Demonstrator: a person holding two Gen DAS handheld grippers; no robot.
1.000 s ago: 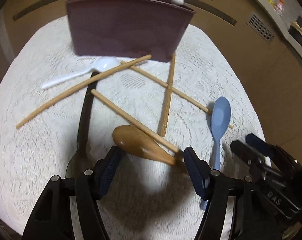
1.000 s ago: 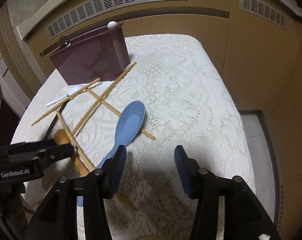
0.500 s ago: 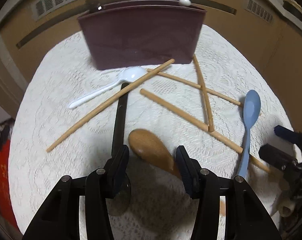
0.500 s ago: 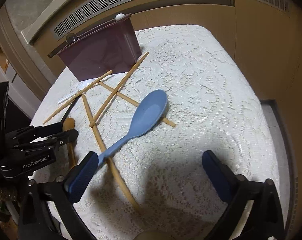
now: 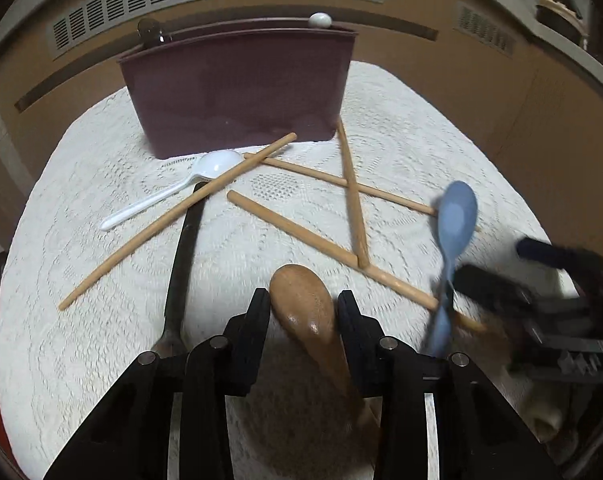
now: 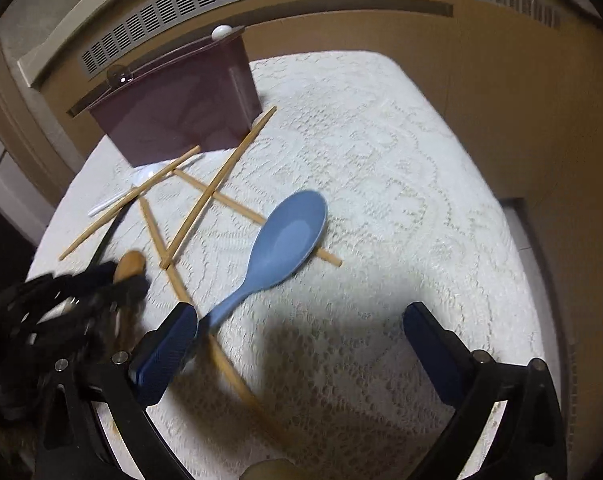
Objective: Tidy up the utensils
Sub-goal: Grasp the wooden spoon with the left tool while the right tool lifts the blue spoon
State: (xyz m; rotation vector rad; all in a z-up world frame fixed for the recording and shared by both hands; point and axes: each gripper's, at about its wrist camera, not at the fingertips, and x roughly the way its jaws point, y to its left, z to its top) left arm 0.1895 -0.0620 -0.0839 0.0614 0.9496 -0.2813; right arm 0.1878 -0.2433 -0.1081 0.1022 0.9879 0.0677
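A wooden spoon (image 5: pixel 301 300) lies on the lace cloth, its bowl between the fingers of my left gripper (image 5: pixel 303 312). The jaws are closing and the pads touch both sides of the bowl. In the right wrist view the left gripper (image 6: pixel 121 280) is a dark blur at the left. My right gripper (image 6: pixel 301 344) stands wide open over the cloth with nothing between its pads. The blue spoon (image 6: pixel 289 236) lies flat, its handle end beside the left finger. A maroon holder (image 5: pixel 237 92) stands at the back.
Several wooden chopsticks (image 5: pixel 293 228) lie crossed in front of the holder, with a white plastic spoon (image 5: pixel 169 196) and a black-handled utensil (image 5: pixel 181 264). Two utensil ends (image 5: pixel 319 20) stick out of the holder. The lace-covered table (image 6: pixel 381 152) drops off at the right to the floor.
The left jaws have narrowed from wide to tight around the wooden spoon's bowl. The right jaws have spread wide beside the blue spoon's handle. The blue spoon stays on the cloth.
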